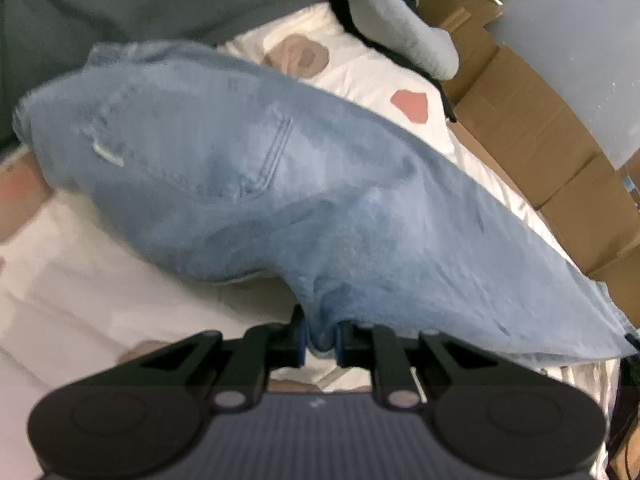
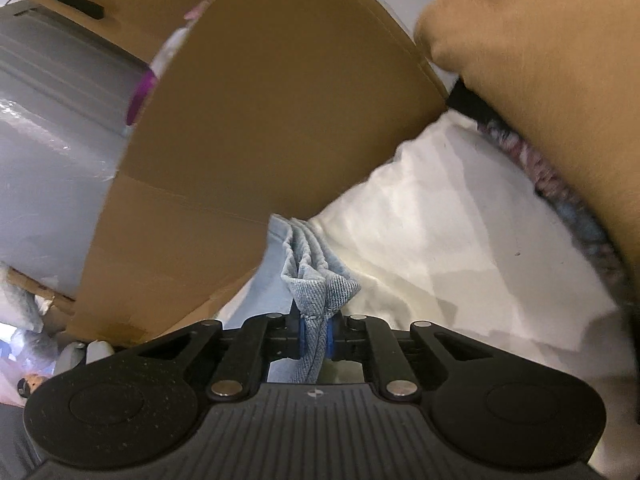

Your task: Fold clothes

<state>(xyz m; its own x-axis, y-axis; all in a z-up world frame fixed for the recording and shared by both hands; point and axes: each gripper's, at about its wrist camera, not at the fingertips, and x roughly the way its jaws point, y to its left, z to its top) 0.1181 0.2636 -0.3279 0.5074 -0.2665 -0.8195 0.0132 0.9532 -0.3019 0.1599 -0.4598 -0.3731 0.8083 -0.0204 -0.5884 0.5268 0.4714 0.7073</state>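
- The jeans, light blue denim, are hanging over the white bedsheet, stretched between your two grippers.
- Your left gripper is pinching a bunched fold of the denim between its blue pads.
- Your right gripper is clamping a stitched hem of the jeans.
- Cardboard boxes are lining the bed's far edge.
- A grey garment is lying beside them.

The jeans are faded blue denim, a coarse twill weave with stitched seams. The bedsheet under them is soft white cloth, matt and lightly creased. Each gripper, the left gripper and the right gripper, is matt black plastic with shiny metal pins. The boxes are plain brown cardboard, dull and smooth.
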